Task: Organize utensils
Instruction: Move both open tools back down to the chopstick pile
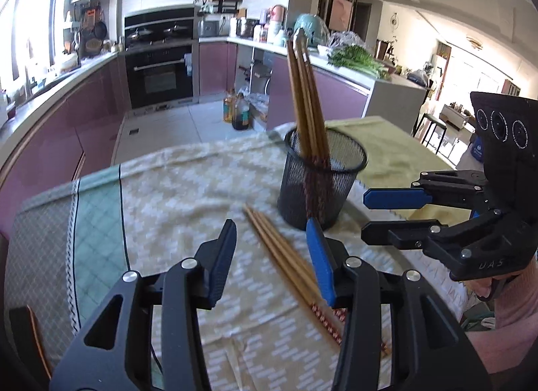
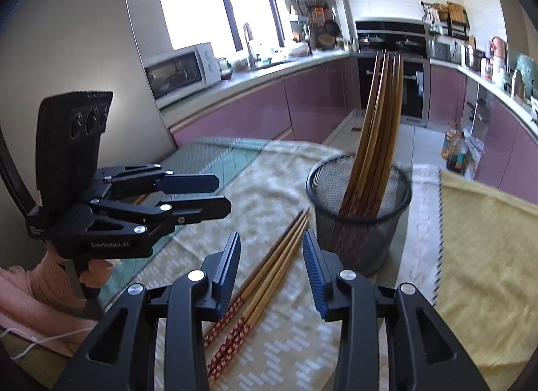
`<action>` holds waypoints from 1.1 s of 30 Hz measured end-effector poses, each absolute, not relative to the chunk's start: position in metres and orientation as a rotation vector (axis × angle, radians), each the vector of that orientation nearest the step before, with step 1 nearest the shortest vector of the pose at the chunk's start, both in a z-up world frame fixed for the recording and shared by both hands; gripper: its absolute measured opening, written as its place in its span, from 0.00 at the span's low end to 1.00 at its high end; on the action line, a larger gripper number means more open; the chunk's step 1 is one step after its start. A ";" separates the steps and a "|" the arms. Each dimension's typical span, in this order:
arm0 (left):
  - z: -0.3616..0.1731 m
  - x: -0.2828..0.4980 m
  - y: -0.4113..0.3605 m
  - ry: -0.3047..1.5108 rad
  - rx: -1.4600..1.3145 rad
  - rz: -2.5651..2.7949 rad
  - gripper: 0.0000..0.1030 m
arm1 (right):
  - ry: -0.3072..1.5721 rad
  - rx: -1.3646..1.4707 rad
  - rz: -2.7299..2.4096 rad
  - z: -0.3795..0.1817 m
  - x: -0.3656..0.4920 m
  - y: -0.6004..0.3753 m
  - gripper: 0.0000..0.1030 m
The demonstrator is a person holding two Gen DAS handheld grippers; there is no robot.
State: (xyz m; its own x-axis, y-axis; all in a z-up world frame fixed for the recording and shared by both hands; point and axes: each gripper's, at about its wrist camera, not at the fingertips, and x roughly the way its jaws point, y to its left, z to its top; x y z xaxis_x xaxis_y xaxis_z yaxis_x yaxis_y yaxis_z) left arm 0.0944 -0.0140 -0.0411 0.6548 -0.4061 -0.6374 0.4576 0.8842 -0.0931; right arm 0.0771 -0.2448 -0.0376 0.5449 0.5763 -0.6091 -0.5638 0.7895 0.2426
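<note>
The loose chopsticks (image 2: 269,268) lie flat on the tabletop (image 1: 175,189) as a tight bundle of about 4, their red patterned ends toward the cameras and their plain tips pointing at about 1 o'clock in the right wrist view, ending just beside the mesh cup (image 2: 359,222). Lying side by side like this, they can probably be taken together in 1 pinch across the bundle.

The mesh cup stands upright at about 1 o'clock from the bundle. It holds several more chopsticks (image 2: 380,121), patterned ends down, leaning together against the rim, so the cup looks like the place where the loose ones belong.

The right gripper (image 2: 271,276) hangs above the bundle with its jaws partly apart and empty, the sticks showing in the gap between them but not pressed. The left gripper (image 1: 271,261) is likewise poised over the bundle from the other side, jaws partly apart, holding nothing. Both point down at a slant, which suits coming onto sticks that lie flat.

A patterned cloth (image 1: 188,175) covers the tabletop, with a yellow towel (image 2: 481,256) at 3 o'clock of the cup.
</note>
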 end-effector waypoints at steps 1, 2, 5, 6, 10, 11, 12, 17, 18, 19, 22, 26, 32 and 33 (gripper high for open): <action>-0.048 0.094 -0.014 0.719 0.078 -0.483 0.42 | 0.753 0.023 0.674 -0.045 0.078 -0.242 0.35; -0.054 0.093 -0.013 0.734 0.079 -0.476 0.42 | 0.768 0.024 0.669 -0.051 0.077 -0.241 0.35; -0.072 0.092 -0.013 0.782 0.077 -0.466 0.42 | 0.808 0.024 0.656 -0.066 0.076 -0.234 0.35; -0.076 0.092 -0.013 0.792 0.074 -0.466 0.42 | 0.819 0.026 0.656 -0.070 0.076 -0.232 0.35; -0.089 0.093 -0.015 0.836 0.069 -0.459 0.42 | 0.842 0.016 0.639 -0.081 0.076 -0.227 0.35; -0.092 0.094 -0.016 0.848 0.069 -0.459 0.42 | 0.847 0.020 0.637 -0.082 0.076 -0.227 0.35; -0.094 0.096 -0.017 0.859 0.068 -0.461 0.42 | 0.851 0.025 0.633 -0.083 0.077 -0.228 0.35; -0.106 0.103 -0.027 0.897 0.079 -0.449 0.42 | 0.862 0.046 0.618 -0.087 0.078 -0.233 0.35; -0.107 0.104 -0.029 0.902 0.083 -0.451 0.42 | 0.864 0.048 0.614 -0.088 0.079 -0.234 0.35; -0.108 0.105 -0.031 0.904 0.087 -0.448 0.42 | 0.866 0.051 0.611 -0.089 0.079 -0.235 0.35; -0.113 0.110 -0.034 0.920 0.095 -0.436 0.40 | 0.866 0.056 0.608 -0.089 0.080 -0.238 0.35; -0.113 0.112 -0.032 0.920 0.093 -0.432 0.37 | 0.868 0.054 0.611 -0.090 0.082 -0.238 0.35; -0.113 0.111 -0.029 0.928 0.089 -0.450 0.28 | 0.876 0.035 0.608 -0.093 0.084 -0.230 0.35; -0.113 0.112 -0.029 0.932 0.085 -0.458 0.26 | 0.880 0.035 0.607 -0.094 0.086 -0.228 0.35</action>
